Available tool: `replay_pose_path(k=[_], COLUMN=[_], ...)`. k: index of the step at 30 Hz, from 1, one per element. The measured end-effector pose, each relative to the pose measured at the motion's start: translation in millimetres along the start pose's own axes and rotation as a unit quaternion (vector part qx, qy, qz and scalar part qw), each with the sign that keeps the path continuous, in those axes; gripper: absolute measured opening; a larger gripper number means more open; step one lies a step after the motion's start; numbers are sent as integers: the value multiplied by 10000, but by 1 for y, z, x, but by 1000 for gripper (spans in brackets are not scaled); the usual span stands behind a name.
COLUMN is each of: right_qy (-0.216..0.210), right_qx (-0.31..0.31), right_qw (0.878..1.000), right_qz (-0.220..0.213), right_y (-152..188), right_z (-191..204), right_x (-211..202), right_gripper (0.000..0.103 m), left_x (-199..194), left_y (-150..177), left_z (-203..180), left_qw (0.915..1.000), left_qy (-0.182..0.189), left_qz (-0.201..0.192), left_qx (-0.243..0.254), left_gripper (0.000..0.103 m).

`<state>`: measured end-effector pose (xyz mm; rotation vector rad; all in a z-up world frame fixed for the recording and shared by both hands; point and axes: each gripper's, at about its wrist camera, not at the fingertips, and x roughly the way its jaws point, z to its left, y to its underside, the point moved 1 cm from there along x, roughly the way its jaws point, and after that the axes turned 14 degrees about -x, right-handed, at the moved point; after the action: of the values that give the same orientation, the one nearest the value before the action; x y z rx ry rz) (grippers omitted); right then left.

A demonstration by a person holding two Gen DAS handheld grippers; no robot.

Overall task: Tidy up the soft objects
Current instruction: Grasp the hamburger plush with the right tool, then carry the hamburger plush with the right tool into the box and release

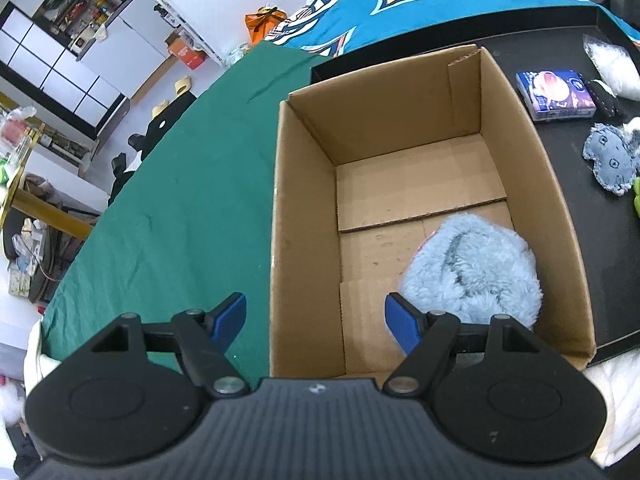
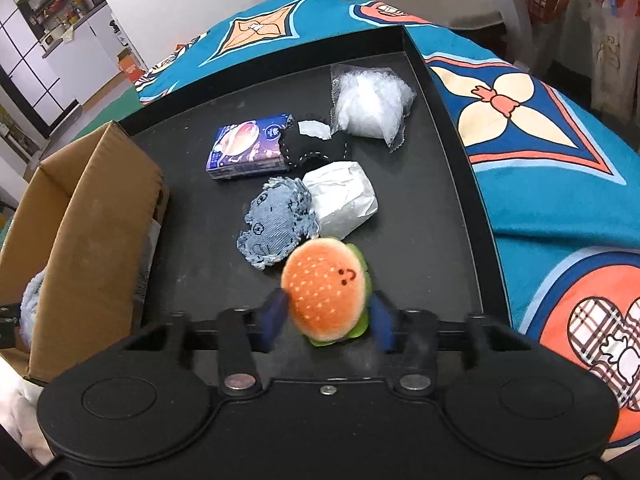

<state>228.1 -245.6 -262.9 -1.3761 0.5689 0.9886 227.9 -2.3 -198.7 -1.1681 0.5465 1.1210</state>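
1. One burger plush point(image 2: 326, 290) sits at the near edge of the black tray point(image 2: 440, 208), pinched between the blue fingers point(image 2: 273, 316) of the right tool point(image 2: 326, 320).
2. Just beyond it lie a denim plush point(image 2: 274, 226) and a white pouch point(image 2: 342, 200).
3. Left of the tray, the cardboard box point(image 1: 304, 216) holds a fluffy blue plush point(image 1: 476, 268).
4. Over the box's near left wall, the left tool point(image 1: 316, 322) stands spread, gripping nothing.

No legible text; print on the tissue pack point(image 2: 249, 148) is too small
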Motion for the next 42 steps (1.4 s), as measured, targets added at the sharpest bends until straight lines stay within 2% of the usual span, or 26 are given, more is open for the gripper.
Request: replay_pose_path(k=[2,5,15,24,42], right_qy=[-20,-89,-85,-40,-24], right_qx=[16,41,-20,-165,-582], right_qw=[10000,9999,9998,9988,9948], right_qz=[-16,-53,-199,-466,-840], right_y=[0,0,-5,-22,-52], right_z=[-1,-1,4,16,65], right_x=[0,-3,-24,-49,-77], right_gripper=[36,34,33,33,34], left_x=[-1,-1,-6,-7,-4], left_y=[0,2,0,-1,-5], left_z=[-3,-5,0,9,30], left_qw=[10000,9999,9999,9995,9956], left_qy=[-4,-14,55,165,454], left_qz=[-24,-43,-90,-99,-30], left_qx=[58,133,-14,-245,-813], left_gripper=[75,75,75,75,71])
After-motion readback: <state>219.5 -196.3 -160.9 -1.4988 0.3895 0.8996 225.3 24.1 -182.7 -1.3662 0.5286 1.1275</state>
